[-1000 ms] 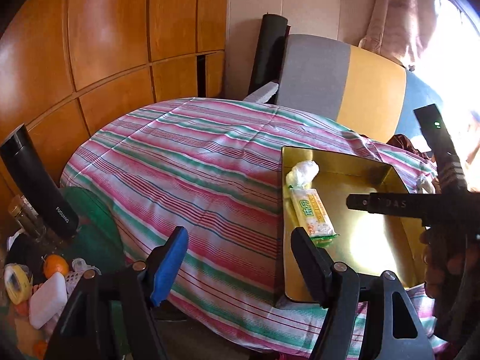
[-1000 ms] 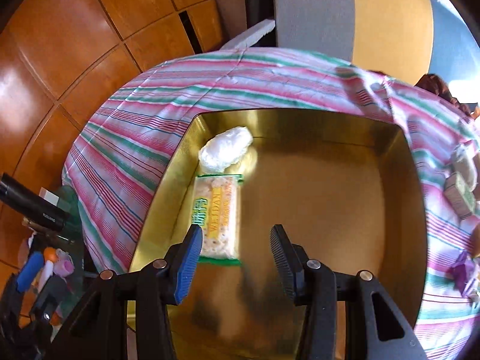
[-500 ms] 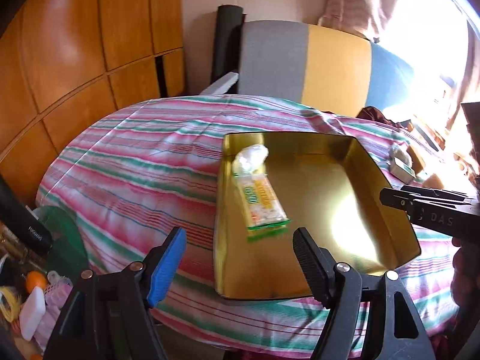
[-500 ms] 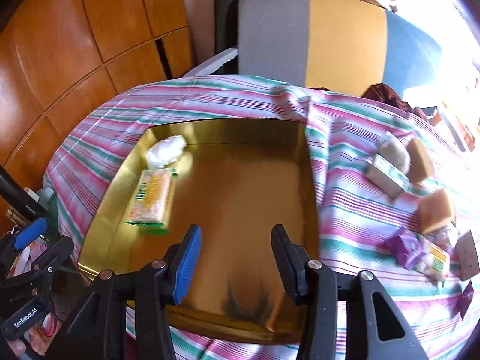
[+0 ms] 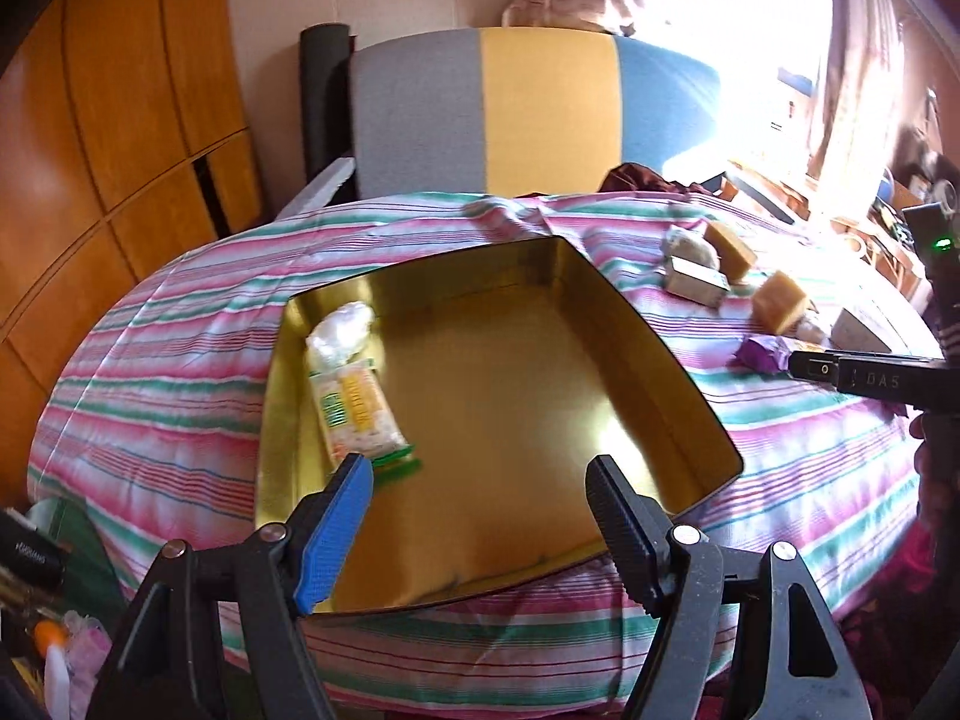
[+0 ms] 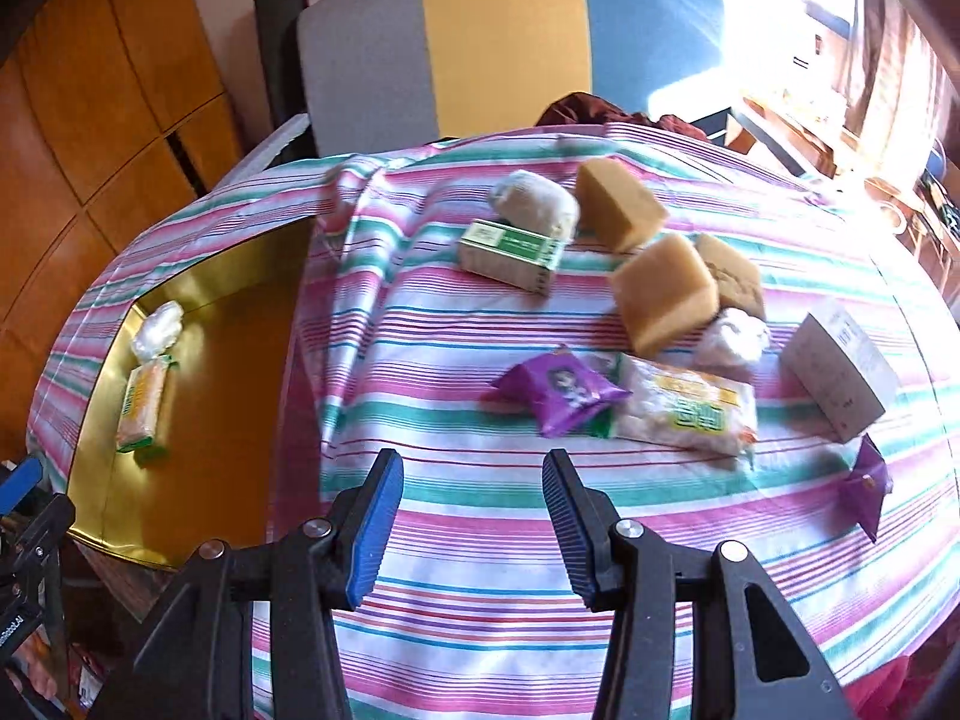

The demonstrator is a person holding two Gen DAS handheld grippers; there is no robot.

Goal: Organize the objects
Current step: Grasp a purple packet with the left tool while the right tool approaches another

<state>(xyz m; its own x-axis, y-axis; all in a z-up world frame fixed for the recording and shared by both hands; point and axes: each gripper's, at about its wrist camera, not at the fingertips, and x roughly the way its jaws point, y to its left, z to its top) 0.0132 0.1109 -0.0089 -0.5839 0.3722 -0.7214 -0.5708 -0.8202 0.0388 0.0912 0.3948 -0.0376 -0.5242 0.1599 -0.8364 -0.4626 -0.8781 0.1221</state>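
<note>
A gold tray [image 5: 648, 354] [image 6: 96, 432] lies on the striped tablecloth. Inside it are a yellow-green snack packet [image 5: 357, 414] [image 6: 141, 399] and a white wrapped lump [image 5: 342, 327] [image 6: 157, 324]. My left gripper [image 5: 477, 504] hangs open over the tray's near end, nothing between its fingers. My right gripper [image 6: 474, 504] is open and empty over bare cloth, right of the tray. Ahead of it lie a purple packet [image 6: 555, 390], a rice-cracker packet [image 6: 690, 405], a green box [image 6: 510, 252], tan blocks [image 6: 663, 294] and a white card box [image 6: 837, 369].
A grey, yellow and blue chair back [image 5: 528, 114] stands behind the table. Wooden panelling [image 5: 108, 120] fills the left. A second purple packet [image 6: 864, 489] lies near the right edge. Clutter [image 5: 54, 648] sits low at the left, below the table edge.
Both grippers swung right along the table. The right one left the tray and now faces the loose packets on the cloth. The left one now hangs over the tray. Jaw openings are unchanged.
</note>
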